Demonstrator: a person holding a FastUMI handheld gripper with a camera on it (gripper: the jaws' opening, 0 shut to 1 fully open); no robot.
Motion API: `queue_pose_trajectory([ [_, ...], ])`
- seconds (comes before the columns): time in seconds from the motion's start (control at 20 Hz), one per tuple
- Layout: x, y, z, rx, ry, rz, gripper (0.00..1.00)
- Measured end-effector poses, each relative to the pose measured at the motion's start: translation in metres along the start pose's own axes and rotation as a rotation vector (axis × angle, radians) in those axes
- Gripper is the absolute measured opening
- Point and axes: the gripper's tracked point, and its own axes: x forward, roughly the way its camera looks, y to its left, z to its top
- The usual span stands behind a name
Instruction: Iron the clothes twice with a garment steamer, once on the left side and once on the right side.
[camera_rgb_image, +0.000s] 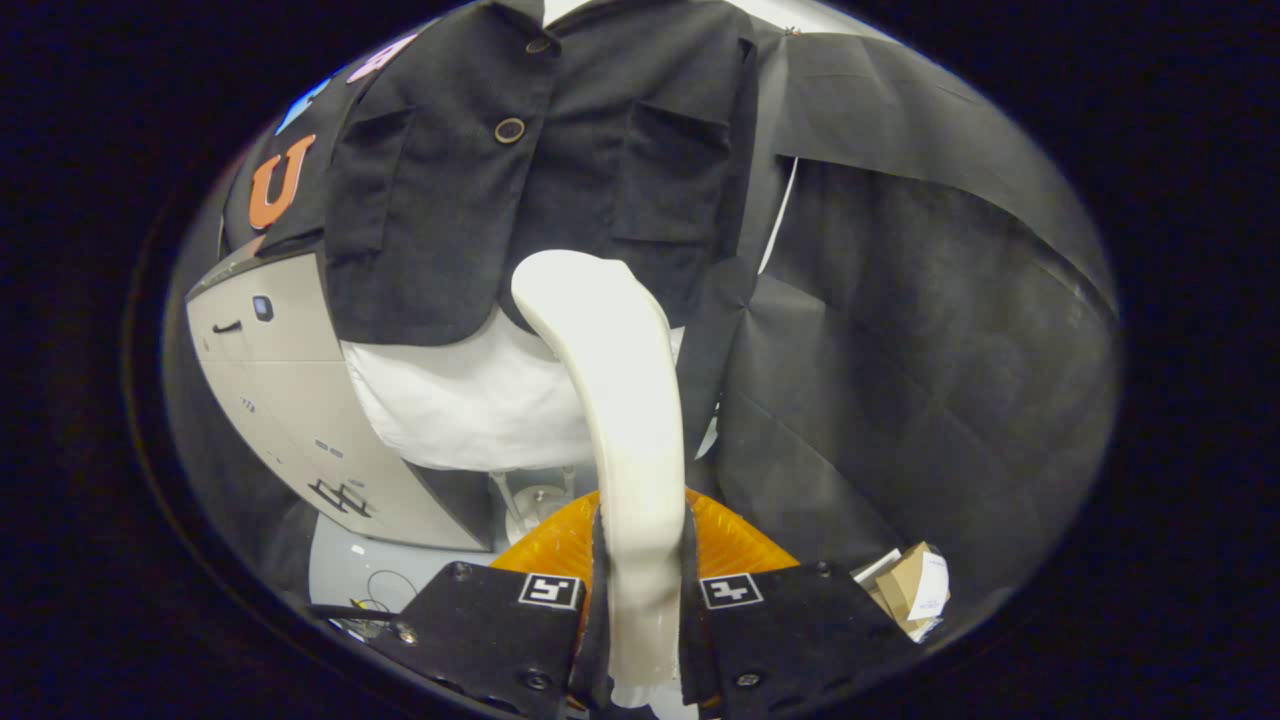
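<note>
The booth is evenly, softly lit from above and in front, with no hard shadows. The cream steamer (620, 400) catches the most light and shows a mild sheen along its curve, near blown-out at the head. The black jacket (540, 170) keeps its weave in sharp focus. Fisheye bending bows the grey cabinet (300, 400) at left, and the rim goes dim and soft.

Garment steamer (625, 430): cream, curved handle upright, clamped between tool (640, 600) fingers, head against lower front of jacket. Jacket (540, 170): dark, buttoned, flap pockets, hanging over white garment (470, 400) beside steamer.
</note>
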Motion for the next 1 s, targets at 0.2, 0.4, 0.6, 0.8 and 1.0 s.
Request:
queue_pose_trajectory([
  [0.2, -0.057, -0.018, 0.018, 0.043, -0.066, -0.001, 0.30],
  [0.4, -0.109, -0.037, 0.049, 0.074, -0.160, 0.009, 0.30],
  [0.6, -0.160, -0.051, 0.082, 0.082, -0.277, 0.065, 0.30],
  [0.8, -0.205, -0.062, 0.097, 0.074, -0.369, 0.168, 0.30],
  [1.0, -0.246, -0.088, 0.096, 0.067, -0.441, 0.253, 0.31],
])
